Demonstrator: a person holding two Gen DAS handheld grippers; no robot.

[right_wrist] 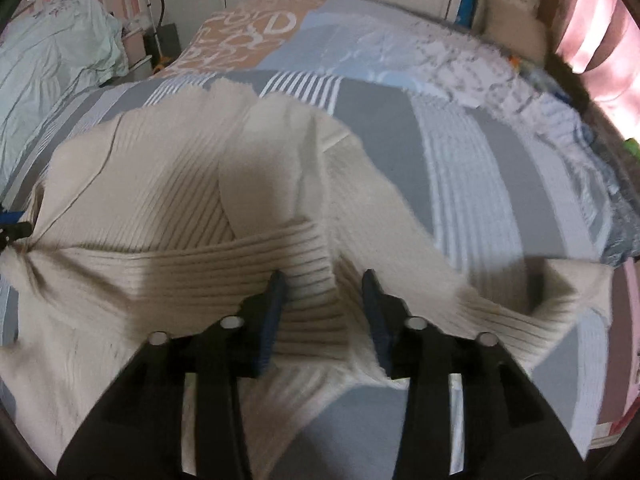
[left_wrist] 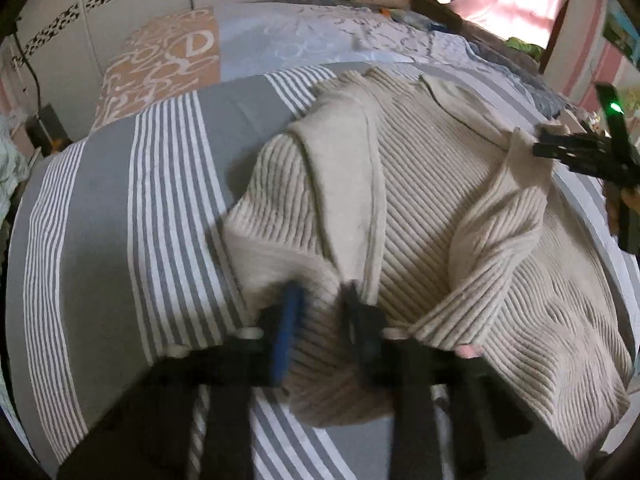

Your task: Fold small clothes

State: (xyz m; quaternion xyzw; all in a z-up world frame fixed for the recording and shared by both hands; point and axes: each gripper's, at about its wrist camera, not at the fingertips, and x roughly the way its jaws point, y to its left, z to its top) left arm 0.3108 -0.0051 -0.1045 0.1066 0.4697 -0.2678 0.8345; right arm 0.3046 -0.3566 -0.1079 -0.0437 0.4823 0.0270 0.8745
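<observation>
both hand-held grippers clenched on beige ribbed sweater, letter "d" on bedspread

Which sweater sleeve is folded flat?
The left sleeve, lying flat across the beige sweater. The right sleeve is lifted, pinched by the right gripper.

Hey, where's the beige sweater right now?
The beige ribbed sweater lies spread on the grey-and-white striped bedspread, filling the centre and right of the left wrist view. The left hand-held gripper pinches its near edge, the right hand-held gripper another fold.
</observation>
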